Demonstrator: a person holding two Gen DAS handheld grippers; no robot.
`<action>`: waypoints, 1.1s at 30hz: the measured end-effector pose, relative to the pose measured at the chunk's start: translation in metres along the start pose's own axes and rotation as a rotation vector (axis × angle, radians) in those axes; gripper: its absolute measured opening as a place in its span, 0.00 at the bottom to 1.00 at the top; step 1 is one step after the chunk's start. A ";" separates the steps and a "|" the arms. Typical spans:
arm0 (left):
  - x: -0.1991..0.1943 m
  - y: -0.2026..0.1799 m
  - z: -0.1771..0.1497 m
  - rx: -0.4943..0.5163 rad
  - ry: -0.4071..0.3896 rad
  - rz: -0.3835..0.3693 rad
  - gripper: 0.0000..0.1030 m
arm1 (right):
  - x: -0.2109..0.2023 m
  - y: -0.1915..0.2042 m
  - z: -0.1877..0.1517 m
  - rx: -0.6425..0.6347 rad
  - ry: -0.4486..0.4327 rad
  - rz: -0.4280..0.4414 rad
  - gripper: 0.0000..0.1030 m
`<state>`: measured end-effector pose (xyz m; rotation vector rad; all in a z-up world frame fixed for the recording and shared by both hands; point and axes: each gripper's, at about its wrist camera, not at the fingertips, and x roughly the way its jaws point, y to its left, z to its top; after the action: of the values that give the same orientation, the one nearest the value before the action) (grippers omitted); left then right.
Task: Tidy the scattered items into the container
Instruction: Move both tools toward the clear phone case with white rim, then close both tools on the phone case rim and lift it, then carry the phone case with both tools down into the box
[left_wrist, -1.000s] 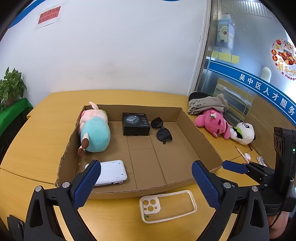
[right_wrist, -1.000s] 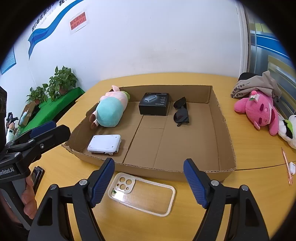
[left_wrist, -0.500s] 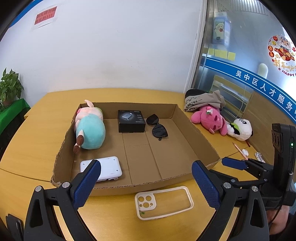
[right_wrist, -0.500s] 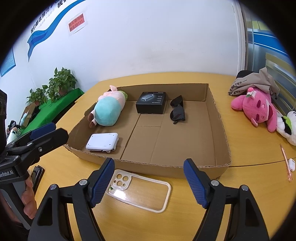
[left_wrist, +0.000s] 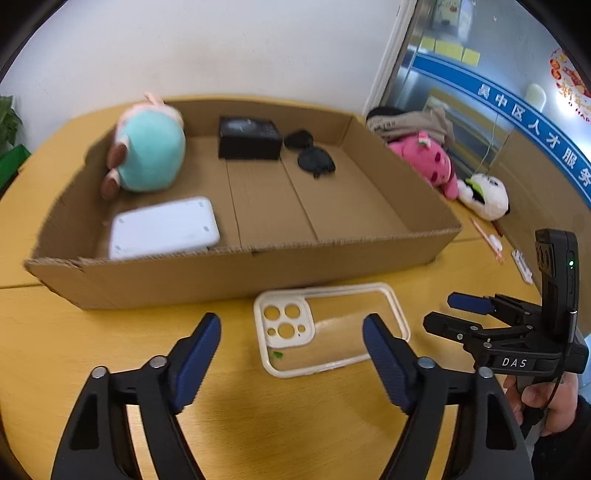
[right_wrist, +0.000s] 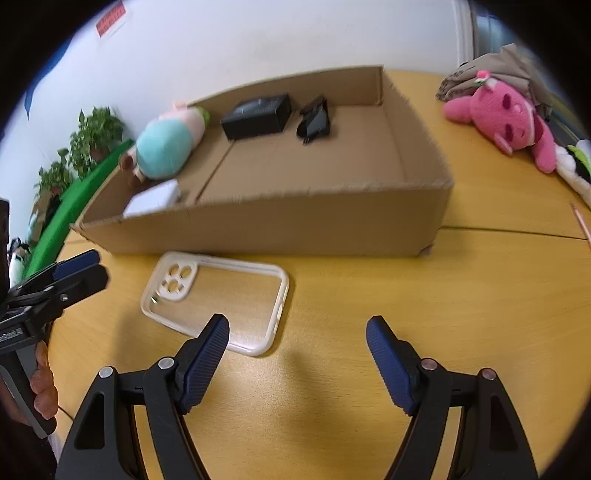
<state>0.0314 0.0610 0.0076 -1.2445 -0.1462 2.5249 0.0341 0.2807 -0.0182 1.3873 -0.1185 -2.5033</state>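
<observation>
One clear phone case with a cream rim lies flat on the yellow table, just in front of the near wall of one cardboard box; in the left wrist view it sits at centre, in the right wrist view at centre left. The left gripper is spread wide with nothing between its two blue pads, and the case appears between and just beyond them. The right gripper is likewise spread wide and holds nothing; its left pad overlaps the near edge of the case in the frame, though contact cannot be confirmed. The box contains four items: one teal-and-pink plush at upper left, one white flat device in the near left corner, one black carton against the far wall, and one pair of sunglasses just right of the carton. Outside the box, at the right of the frame, lie one pink plush, one white plush and one pen. Both views show motion blur.
</observation>
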 end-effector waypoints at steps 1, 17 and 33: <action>0.008 0.000 -0.003 0.005 0.020 0.003 0.73 | 0.004 0.002 0.000 -0.009 0.005 -0.004 0.75; 0.049 0.017 -0.011 -0.063 0.130 -0.013 0.12 | 0.025 0.016 -0.004 -0.125 0.000 -0.132 0.20; -0.016 -0.013 0.008 0.001 -0.009 -0.027 0.08 | -0.050 0.019 0.008 -0.067 -0.162 -0.055 0.06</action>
<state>0.0367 0.0681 0.0274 -1.2230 -0.1628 2.5079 0.0565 0.2761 0.0305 1.1767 -0.0283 -2.6368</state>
